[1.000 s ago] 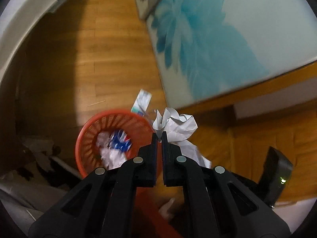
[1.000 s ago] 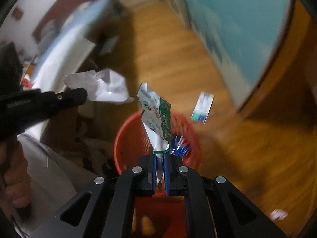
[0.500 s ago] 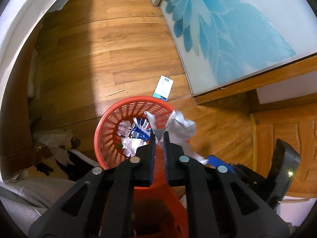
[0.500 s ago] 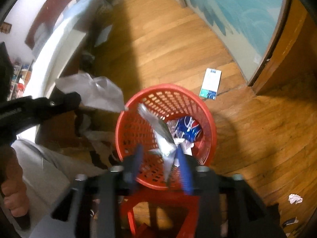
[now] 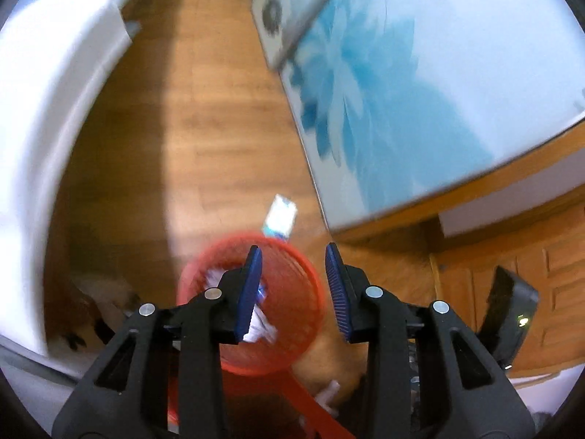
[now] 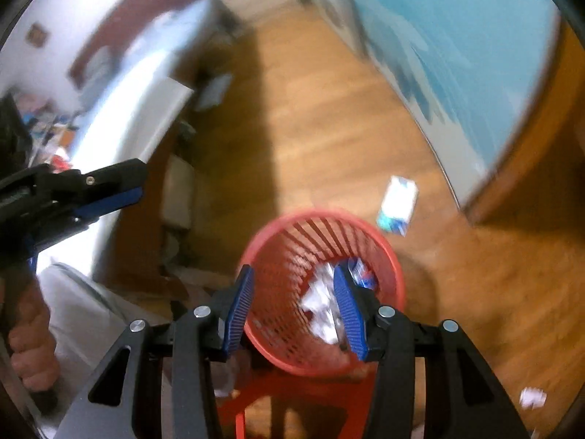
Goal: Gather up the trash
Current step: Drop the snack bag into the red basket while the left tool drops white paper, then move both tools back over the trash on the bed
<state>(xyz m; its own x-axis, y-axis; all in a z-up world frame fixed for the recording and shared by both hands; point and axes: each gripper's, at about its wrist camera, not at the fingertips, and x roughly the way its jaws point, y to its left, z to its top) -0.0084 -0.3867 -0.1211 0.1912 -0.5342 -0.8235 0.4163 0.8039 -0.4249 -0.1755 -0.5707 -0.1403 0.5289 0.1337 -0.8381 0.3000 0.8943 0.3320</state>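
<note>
A red mesh basket (image 5: 292, 267) (image 6: 285, 252) stands on a red stool and holds crumpled white paper (image 6: 321, 307) and a blue wrapper (image 6: 362, 274). My left gripper (image 5: 293, 252) is open and empty above the basket. My right gripper (image 6: 292, 274) is open and empty above the basket too. The left gripper also shows at the left of the right wrist view (image 6: 135, 183). A white and blue packet (image 5: 280, 215) (image 6: 398, 205) lies on the wood floor just beyond the basket. Both views are blurred.
A large blue flower panel (image 5: 420, 91) leans at the right on a wooden frame. A white bed edge (image 5: 47, 109) runs along the left. A small white paper scrap (image 6: 532, 398) lies on the floor at the lower right. A red stool (image 6: 289, 391) supports the basket.
My left gripper has opened and the crumpled white paper has left it. My right gripper stays open and the green and white wrapper has dropped out of sight. Both cameras have moved.
</note>
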